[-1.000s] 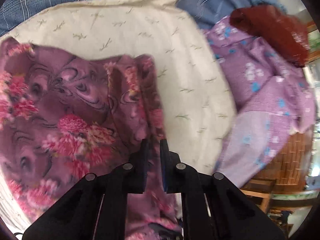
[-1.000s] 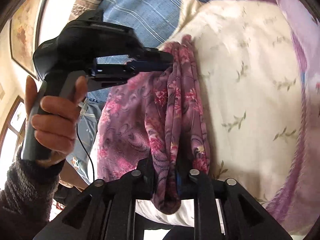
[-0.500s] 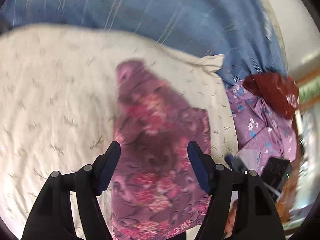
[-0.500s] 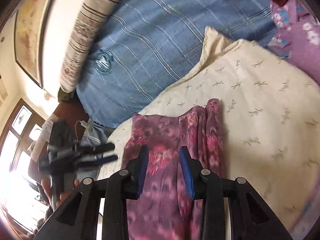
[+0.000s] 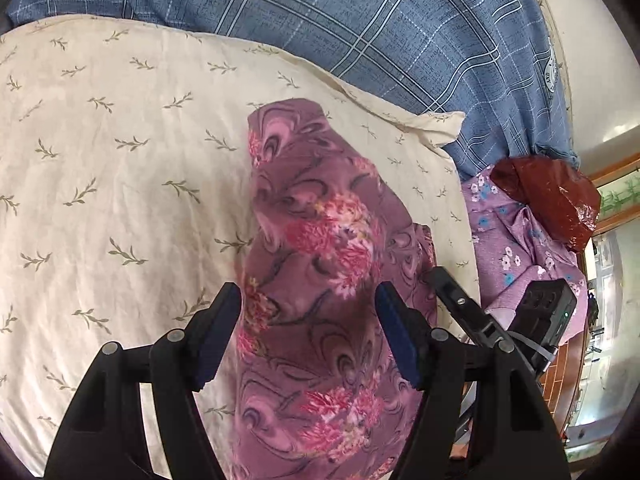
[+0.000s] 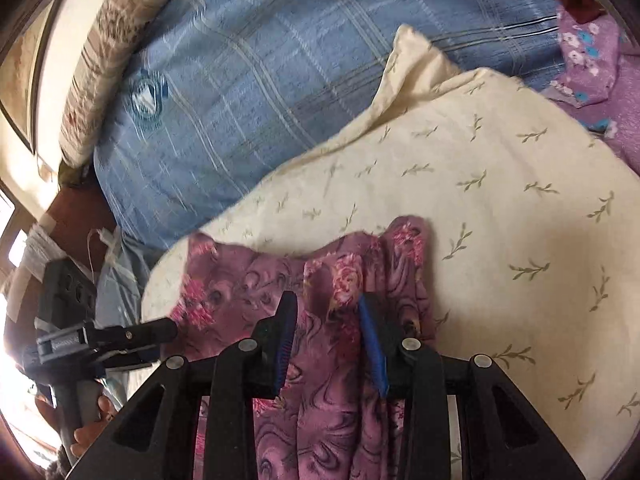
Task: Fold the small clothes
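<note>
We see the floral purple garment (image 5: 320, 264) lying on the cream pillow (image 5: 120, 152), which rests on the blue checked bedspread (image 5: 360, 20). In the left wrist view the garment runs as a long strip from a rounded end near the pillow's far edge down toward us, passing straight under the left gripper (image 5: 308, 332). That gripper's jaws stand wide apart, one dark pad on each side of the cloth as pictured, and neither pad presses on it. The jaws opened within the last second; the cloth lies below and between them, unheld.

From the right wrist view we look along the right gripper (image 6: 328, 344) at the same garment (image 6: 256, 280), bunched in folds, with one corner pointing left and another toward the middle of the pillow (image 6: 500, 200). Its jaws are partly apart, the blue pads flanking a ridge of fabric; we see a gap on both sides, so nothing is clamped. These jaws too have just been opening, with cloth between them.

Each gripper shows in the other's camera: the right one (image 5: 460, 304) sits just beside the garment's right edge, and the left one (image 6: 120, 336) points in at the garment's left corner, held in a hand (image 6: 92, 420) at the lower left.

Beyond the pillow's right side lies a lilac flowered cloth (image 5: 516, 240) with a dark red bag (image 5: 552, 196) on it, well apart from the garment.
</note>
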`<state>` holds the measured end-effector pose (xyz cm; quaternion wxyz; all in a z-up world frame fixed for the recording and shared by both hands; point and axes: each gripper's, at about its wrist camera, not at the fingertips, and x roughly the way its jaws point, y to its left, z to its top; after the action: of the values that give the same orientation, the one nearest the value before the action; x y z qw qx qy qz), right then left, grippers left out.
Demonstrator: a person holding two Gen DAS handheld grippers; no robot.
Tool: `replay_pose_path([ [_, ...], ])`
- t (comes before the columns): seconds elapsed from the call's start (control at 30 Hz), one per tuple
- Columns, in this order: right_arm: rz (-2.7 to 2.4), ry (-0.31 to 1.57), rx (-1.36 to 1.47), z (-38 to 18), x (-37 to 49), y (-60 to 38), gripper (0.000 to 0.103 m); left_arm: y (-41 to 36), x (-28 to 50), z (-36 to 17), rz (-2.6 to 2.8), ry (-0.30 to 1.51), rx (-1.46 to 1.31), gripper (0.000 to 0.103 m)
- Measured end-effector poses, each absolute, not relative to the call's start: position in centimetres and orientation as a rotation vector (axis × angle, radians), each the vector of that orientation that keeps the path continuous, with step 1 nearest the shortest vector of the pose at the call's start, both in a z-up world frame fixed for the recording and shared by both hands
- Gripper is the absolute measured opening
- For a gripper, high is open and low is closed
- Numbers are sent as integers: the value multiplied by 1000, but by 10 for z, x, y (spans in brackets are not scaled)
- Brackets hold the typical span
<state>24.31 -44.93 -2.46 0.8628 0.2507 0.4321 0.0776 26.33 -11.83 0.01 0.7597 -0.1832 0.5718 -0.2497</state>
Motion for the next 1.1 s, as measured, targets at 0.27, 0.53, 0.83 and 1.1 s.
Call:
replay_pose_path([
  [0.27, 172, 780, 344, 29, 236, -444, 4, -120, 261, 12, -546, 1208, -396, 60],
  [0.53, 73, 926, 283, -26, 261, -456, 4, -149, 279, -21, -445, 1248, -257, 61],
  [0.83, 179, 903, 481, -2, 203, -480, 20, -117, 232, 15, -536, 1207, -273, 60],
  [1.1, 261, 953, 589, -29, 134, -461, 30, -102, 152, -12, -646, 1308, -320, 61],
])
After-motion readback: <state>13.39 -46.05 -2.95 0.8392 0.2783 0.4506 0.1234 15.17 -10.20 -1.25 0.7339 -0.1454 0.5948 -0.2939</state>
